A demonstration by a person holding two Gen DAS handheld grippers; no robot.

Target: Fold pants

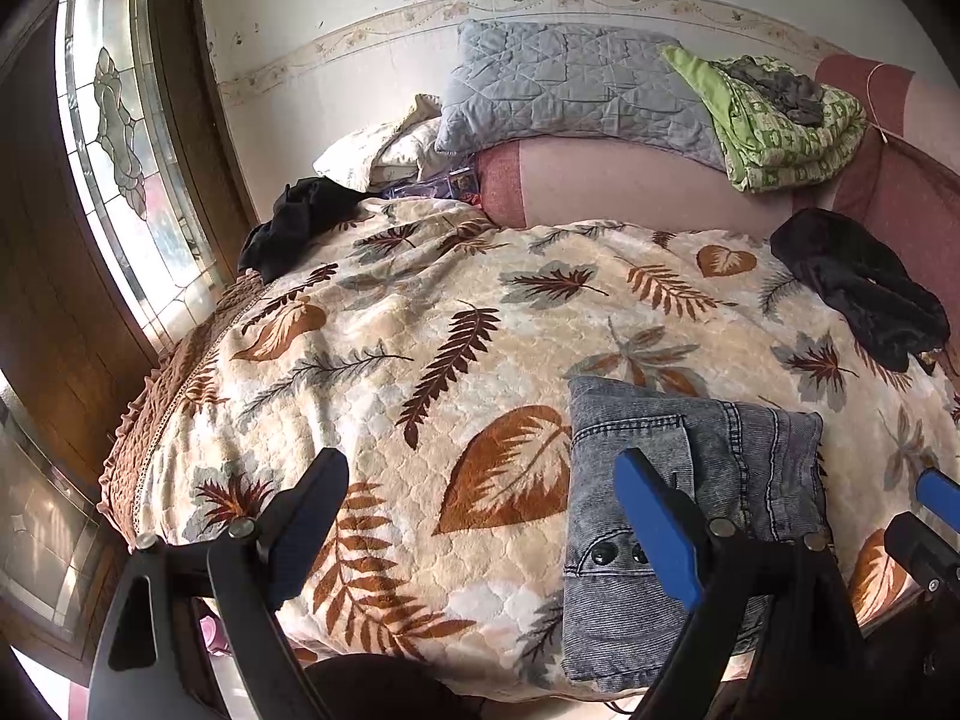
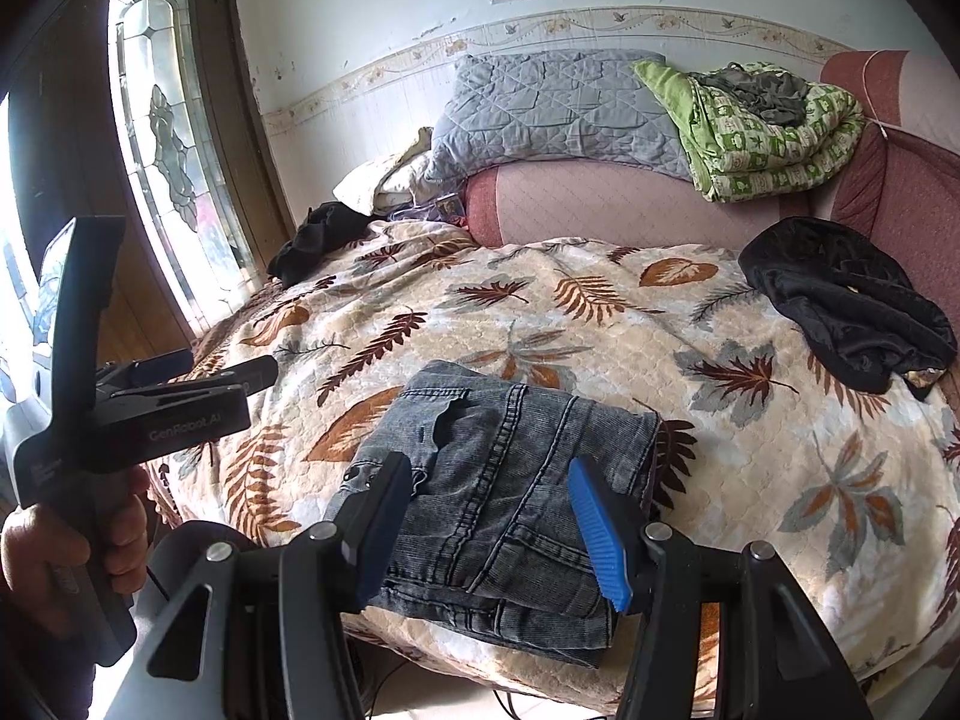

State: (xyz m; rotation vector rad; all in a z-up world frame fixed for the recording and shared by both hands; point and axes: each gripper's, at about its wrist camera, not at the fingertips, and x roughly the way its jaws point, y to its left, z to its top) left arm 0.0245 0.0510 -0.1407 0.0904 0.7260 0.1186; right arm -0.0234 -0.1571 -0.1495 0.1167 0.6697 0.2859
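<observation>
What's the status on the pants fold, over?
Left gripper open, empty. Right gripper open over the jeans, not gripping. Jeans folded compact on the leaf blanket. Nothing in the way.

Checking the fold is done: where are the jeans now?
The folded grey denim jeans lie near the front edge of the leaf-patterned blanket, just beyond the right gripper.

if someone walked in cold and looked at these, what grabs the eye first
First comes the folded grey jeans, a compact bundle at the near edge of the leaf-print blanket, right in front of the right gripper, whose fingers stand apart and above the denim. Next, the two dark heaps of clothing: one at the blanket's far left corner, one on its right side. Behind, a lime-green quilt sits on the pink headboard.
</observation>
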